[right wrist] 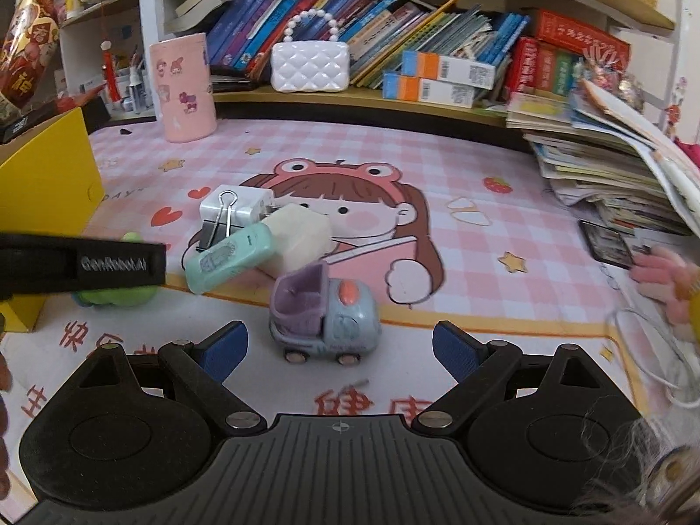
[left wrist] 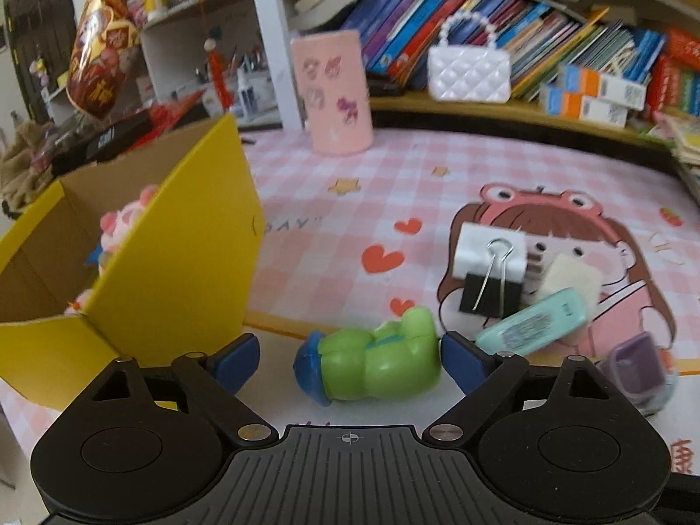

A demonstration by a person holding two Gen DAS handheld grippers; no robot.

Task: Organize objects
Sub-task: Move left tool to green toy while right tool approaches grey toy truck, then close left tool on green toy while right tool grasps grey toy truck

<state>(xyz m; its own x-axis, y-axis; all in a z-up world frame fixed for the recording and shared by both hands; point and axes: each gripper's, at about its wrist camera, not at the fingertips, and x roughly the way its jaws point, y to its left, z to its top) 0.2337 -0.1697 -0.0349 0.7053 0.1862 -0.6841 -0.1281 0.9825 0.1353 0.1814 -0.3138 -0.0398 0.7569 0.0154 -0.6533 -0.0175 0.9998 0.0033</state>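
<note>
A green toy figure with a blue cap (left wrist: 376, 358) lies on its side on the pink checked mat (left wrist: 393, 183). My left gripper (left wrist: 348, 363) is open around it, the left pad apart from the cap and the right pad close by the toy's other end. A purple and blue toy truck (right wrist: 323, 319) stands between the fingers of my right gripper (right wrist: 341, 348), which is open and clear of it on both sides. Behind lie a mint case (right wrist: 227, 258), a cream block (right wrist: 302, 236) and a white block with a binder clip (right wrist: 236, 208). The yellow box (left wrist: 175, 271) holds a pink plush (left wrist: 118, 223).
A pink cylinder holder (left wrist: 334, 92) and a white quilted handbag (left wrist: 468, 74) stand at the back by shelves of books. A leaning stack of magazines (right wrist: 612, 166), a phone (right wrist: 608, 245) and a pink fluffy thing (right wrist: 665, 280) sit at the right. The left tool's black body (right wrist: 83, 264) crosses the right view.
</note>
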